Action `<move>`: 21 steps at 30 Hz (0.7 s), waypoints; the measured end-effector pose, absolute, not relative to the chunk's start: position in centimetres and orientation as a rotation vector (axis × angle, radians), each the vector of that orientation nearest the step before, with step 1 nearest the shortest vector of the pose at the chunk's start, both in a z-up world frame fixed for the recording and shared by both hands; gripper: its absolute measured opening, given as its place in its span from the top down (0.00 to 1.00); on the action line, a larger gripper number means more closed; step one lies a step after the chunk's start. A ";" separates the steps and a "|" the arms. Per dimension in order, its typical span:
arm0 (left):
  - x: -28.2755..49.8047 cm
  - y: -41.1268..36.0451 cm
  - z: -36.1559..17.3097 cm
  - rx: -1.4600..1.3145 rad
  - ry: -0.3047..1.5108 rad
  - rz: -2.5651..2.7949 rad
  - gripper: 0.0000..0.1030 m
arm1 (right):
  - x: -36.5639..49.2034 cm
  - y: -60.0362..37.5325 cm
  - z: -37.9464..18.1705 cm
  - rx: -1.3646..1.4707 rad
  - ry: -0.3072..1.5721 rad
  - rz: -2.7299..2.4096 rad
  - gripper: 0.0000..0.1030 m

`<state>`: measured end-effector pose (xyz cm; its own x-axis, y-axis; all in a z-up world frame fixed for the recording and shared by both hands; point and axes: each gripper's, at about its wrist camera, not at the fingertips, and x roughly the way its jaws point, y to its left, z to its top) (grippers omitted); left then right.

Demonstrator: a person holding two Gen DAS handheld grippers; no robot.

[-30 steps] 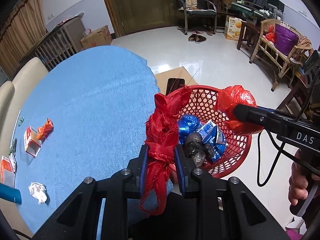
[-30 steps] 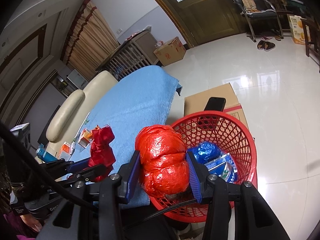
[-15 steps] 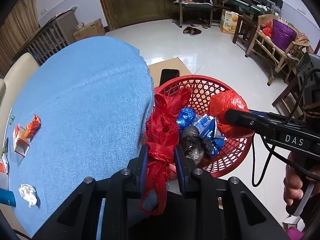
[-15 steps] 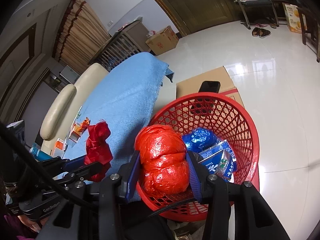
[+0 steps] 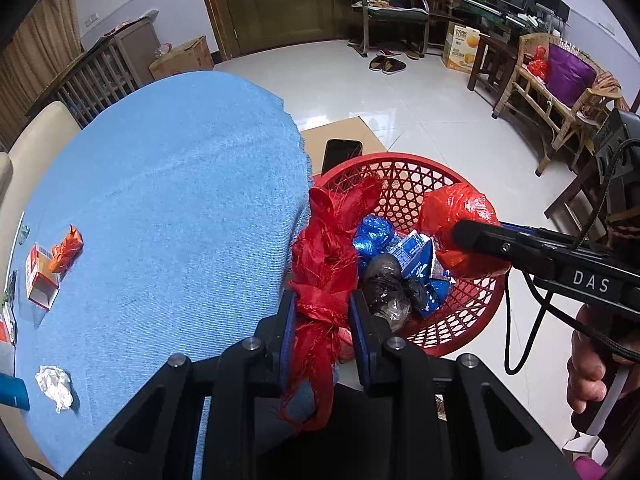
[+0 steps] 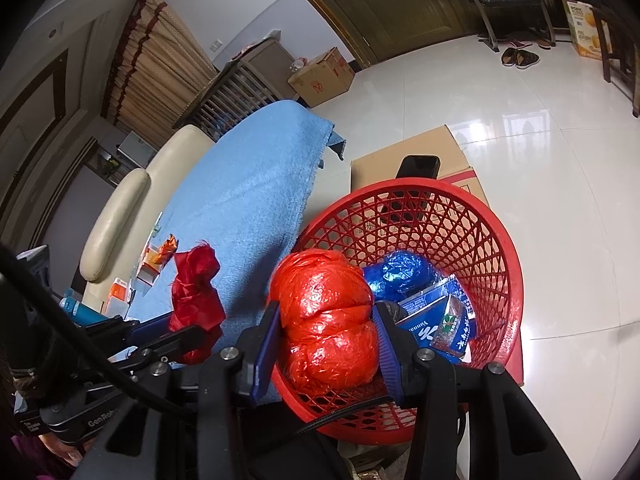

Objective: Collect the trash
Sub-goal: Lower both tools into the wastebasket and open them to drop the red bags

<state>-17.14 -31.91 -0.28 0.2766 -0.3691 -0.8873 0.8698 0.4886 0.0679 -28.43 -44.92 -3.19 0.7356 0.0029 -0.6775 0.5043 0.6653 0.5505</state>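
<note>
So both tongs are clamped on trash over the red basket (image 6: 492,236): right gripper (image 6: 326,344) squeezing a red bag wad (image 6: 324,312), left gripper (image 5: 322,320) pinching red mesh (image 5: 324,264). Basket's partly filled; white tissue (image 5: 54,386) and orange wrapper (image 5: 66,248) are on the blue table (image 5: 172,200).

My left gripper (image 5: 322,320) pointed steeply down, its jaws clamped on a red mesh bundle (image 5: 324,264) that stood up between the blue pads and trailed below them. My right gripper (image 6: 326,340) angled down too, its jaws pressed against both sides of a crumpled red plastic ball (image 6: 326,320). In the left wrist view that right gripper reached in from the right edge, my hand (image 5: 592,364) wrapped around its handle with the fingers curled under it
</note>
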 end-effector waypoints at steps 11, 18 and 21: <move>-17.8 -31.4 0.6 0.626 0.917 -0.907 0.73 | -28.7 -44.6 -1.5 0.772 0.671 -0.301 0.54; -17.8 -31.4 0.8 0.624 0.912 -0.908 0.73 | -28.8 -44.4 -1.2 0.769 0.666 -0.301 0.54; -17.7 -31.5 0.9 0.621 0.913 -0.908 0.73 | -28.8 -44.5 -1.2 0.769 0.664 -0.302 0.54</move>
<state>-17.71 -31.48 0.90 0.3026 -0.3905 -0.8694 0.8673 0.4911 0.0813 -28.83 -44.49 -1.15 0.7577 -0.0163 -0.6524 0.4809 0.6897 0.5414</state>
